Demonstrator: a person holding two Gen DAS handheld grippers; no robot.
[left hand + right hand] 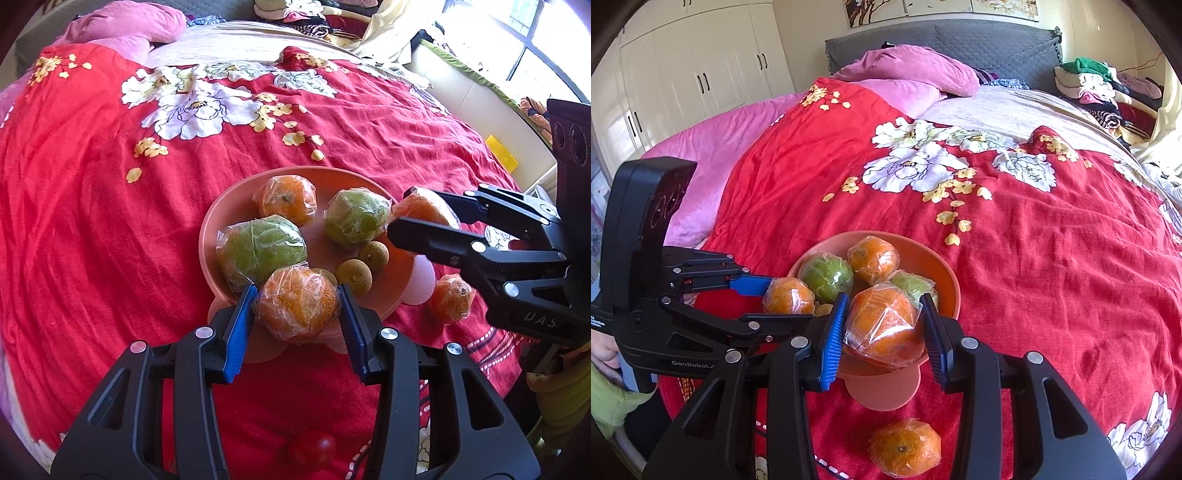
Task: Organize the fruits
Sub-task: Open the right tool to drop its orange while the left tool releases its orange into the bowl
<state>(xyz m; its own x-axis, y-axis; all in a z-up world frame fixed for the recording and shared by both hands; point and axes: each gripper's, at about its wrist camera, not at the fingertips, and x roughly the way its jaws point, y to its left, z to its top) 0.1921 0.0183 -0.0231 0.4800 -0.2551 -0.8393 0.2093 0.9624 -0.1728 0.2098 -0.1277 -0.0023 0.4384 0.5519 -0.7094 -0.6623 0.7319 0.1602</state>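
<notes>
Your left gripper [297,308] is clamped on a plastic-wrapped orange [297,306], blue pads [238,332] pressed to both sides, held over the near rim of the pink bowl [210,236]. Your right gripper [882,328] is likewise closed on its own wrapped orange [882,325], over the bowl's near edge as that camera sees it; from the left wrist view it comes in at the bowl's right side [424,210].

Inside the bowl: two wrapped green citrus fruits [260,251] [354,218], one wrapped orange at the back [286,199], and small brown round fruits [354,277] [373,255] near the front right. They look like longans, but you can't be sure at this size.

Outside the bowl: one wrapped orange on the bedspread [905,446], just beside the bowl's foot and below your right gripper. A small red round fruit [312,446] lies on the cloth beneath your left gripper, blurred.

All of it sits on a red floral bedspread [92,221]. Pink pillows [916,70] at the grey headboard [997,40], a pile of folded clothes [1100,85] at the far corner, white wardrobe doors [694,66] on the wall.
</notes>
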